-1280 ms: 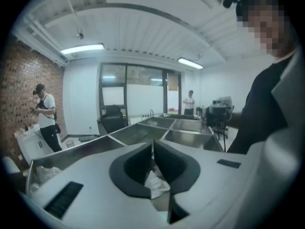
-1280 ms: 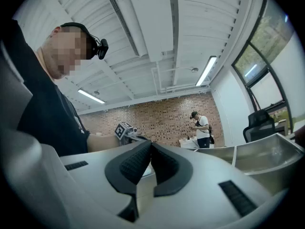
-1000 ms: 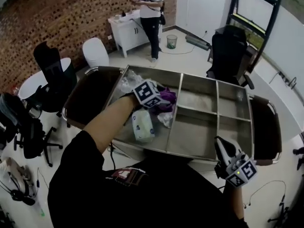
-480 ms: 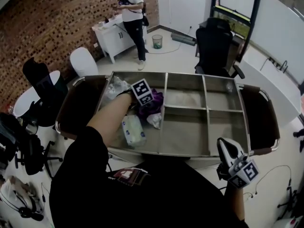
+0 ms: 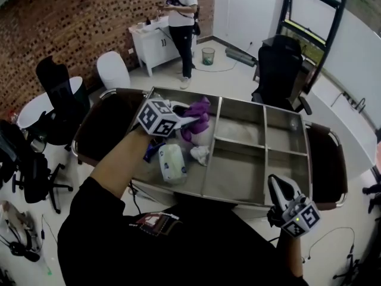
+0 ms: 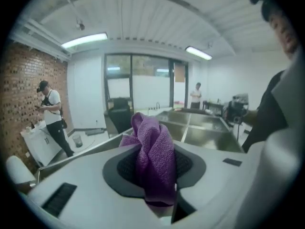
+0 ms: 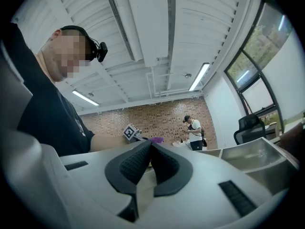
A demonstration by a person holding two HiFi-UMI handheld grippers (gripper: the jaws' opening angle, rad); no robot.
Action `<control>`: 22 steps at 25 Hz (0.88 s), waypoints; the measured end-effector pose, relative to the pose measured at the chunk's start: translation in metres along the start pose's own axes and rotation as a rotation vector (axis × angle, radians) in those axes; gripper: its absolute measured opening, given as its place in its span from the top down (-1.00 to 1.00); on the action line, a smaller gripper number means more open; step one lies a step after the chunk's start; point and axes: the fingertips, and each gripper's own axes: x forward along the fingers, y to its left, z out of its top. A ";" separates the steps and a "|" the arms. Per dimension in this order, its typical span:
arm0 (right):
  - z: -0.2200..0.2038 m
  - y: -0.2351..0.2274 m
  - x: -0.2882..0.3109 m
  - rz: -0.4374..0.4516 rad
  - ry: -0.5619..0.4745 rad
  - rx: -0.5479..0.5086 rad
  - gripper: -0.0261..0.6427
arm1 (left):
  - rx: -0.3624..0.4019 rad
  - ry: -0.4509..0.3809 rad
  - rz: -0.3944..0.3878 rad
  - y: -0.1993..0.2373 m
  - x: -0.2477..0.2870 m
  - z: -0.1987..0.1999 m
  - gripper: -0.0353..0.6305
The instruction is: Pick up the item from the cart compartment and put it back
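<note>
My left gripper (image 5: 186,120) hovers above the left compartment of the steel cart (image 5: 238,180), and its jaws are closing on a purple cloth (image 5: 197,115). In the left gripper view the purple cloth (image 6: 153,156) is bunched between the dark pads and stands up past them. The cloth hangs lifted over the compartment. My right gripper (image 5: 278,187) is at the cart's near right edge. In the right gripper view its pads (image 7: 136,163) meet with nothing between them.
The left compartment also holds a white wipes packet (image 5: 171,161) and a crumpled white item (image 5: 200,154). A black chair (image 5: 280,70) stands behind the cart and another chair (image 5: 56,88) to its left. A person (image 5: 181,16) stands by a white cabinet, near a bin (image 5: 208,55).
My left gripper has come up out of the left compartment, bringing the purple cloth with it. The right gripper has stayed at the cart's near right edge.
</note>
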 end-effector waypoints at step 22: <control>-0.006 0.021 0.050 0.114 0.083 0.008 0.96 | -0.284 -0.649 -0.175 -0.157 -0.094 0.015 0.60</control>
